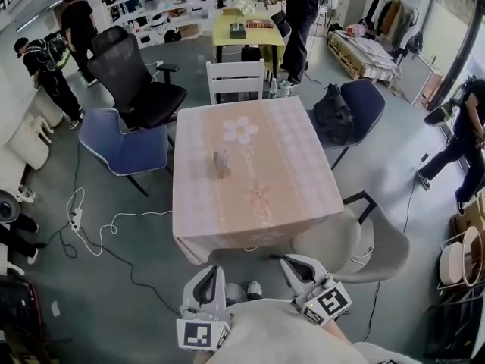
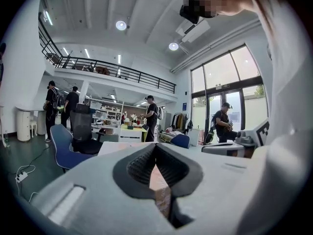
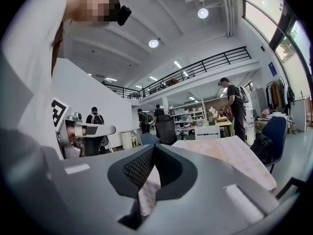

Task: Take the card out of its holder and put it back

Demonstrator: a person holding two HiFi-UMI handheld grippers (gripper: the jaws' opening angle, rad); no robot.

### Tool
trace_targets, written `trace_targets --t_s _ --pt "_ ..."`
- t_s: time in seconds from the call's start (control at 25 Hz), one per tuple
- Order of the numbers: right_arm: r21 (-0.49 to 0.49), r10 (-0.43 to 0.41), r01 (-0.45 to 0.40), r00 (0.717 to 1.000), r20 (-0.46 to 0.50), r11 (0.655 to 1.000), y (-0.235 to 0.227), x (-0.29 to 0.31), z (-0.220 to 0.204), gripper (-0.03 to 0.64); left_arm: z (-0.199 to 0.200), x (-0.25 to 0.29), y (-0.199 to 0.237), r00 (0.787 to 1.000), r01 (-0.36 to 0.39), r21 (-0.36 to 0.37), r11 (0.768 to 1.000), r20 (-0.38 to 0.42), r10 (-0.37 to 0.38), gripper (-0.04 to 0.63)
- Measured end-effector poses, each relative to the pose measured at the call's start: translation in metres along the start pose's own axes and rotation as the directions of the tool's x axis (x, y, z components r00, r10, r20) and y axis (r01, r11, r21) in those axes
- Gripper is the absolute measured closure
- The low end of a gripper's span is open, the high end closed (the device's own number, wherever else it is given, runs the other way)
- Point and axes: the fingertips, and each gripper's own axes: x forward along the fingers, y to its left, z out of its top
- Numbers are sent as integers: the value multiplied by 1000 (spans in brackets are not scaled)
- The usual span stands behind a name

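Note:
A small clear card holder (image 1: 220,162) with a card in it stands upright near the middle of the square table (image 1: 288,203), which has a pink flowered cloth. Both grippers are low in the head view, short of the table's near edge and well away from the holder. My left gripper (image 1: 212,273) has its jaws closed together with nothing between them, and its tips (image 2: 155,146) meet in the left gripper view. My right gripper (image 1: 290,262) is shut and empty too, its tips (image 3: 154,146) touching. Both point level toward the table (image 3: 230,153).
Chairs ring the table: a white one (image 1: 236,80) at the far side, a black office chair (image 1: 136,82), a blue chair (image 1: 121,142), a grey chair (image 1: 356,241) at the near right, a navy chair with a black bag (image 1: 348,108). A white cable (image 1: 98,233) lies on the floor. Several people stand around.

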Motion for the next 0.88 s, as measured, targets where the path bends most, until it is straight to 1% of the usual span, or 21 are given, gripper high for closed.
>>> trace_targets --t_s 0.44,0.64,0.88 --pt "12 -73 72 997 7 997 -12 -8 -2 618 -4 15 -3 998 66 8 998 -22 -65 595" --pt "-1 -103 103 995 1 995 -14 11 2 618 0 29 14 996 92 -9 996 -15 -92 595" --pt "-15 -112 112 994 18 994 -12 54 21 618 15 49 51 994 106 -4 994 -18 -106 595"
